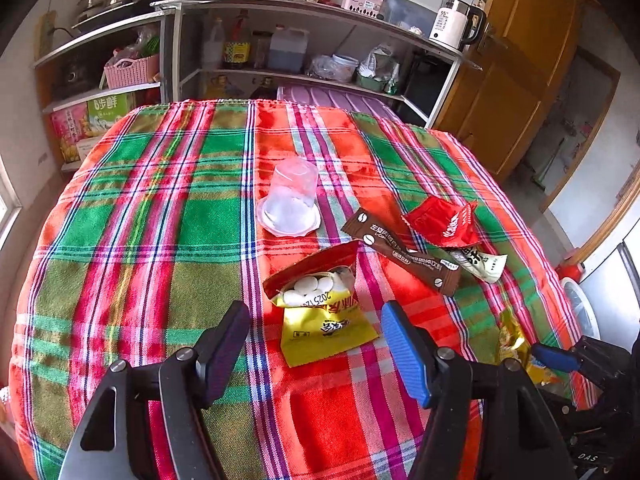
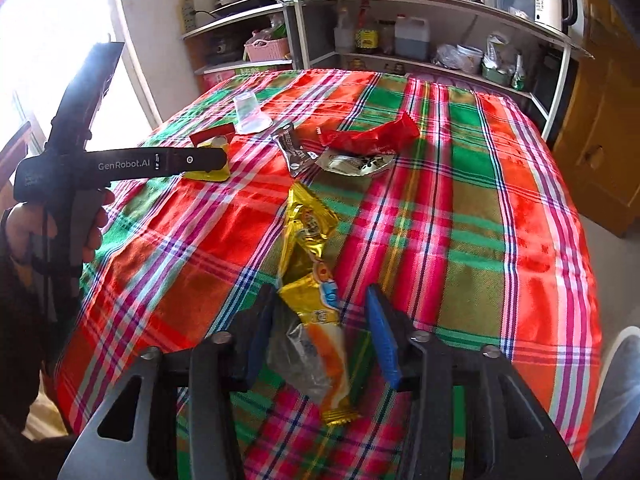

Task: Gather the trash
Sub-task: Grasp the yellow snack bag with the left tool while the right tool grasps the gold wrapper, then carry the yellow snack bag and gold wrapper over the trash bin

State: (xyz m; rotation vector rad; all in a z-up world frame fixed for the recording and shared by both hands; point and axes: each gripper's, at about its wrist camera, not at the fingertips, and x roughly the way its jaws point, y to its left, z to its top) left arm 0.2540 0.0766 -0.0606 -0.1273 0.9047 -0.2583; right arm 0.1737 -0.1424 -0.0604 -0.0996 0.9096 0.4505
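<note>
Both tongs wide apart, empty: left tongs (image 1: 316,344) around yellow packet (image 1: 326,330), right tongs (image 2: 320,332) astride gold wrapper (image 2: 308,264).

cup (image 1: 291,200) upside down on tablecloth (image 1: 140,208) | candy bag (image 1: 324,312) at its 6 o'clock | stick sachet (image 1: 404,254) at 4 o'clock | torn wrapper (image 1: 444,222) at 3 o'clock, beyond sachet
</note>
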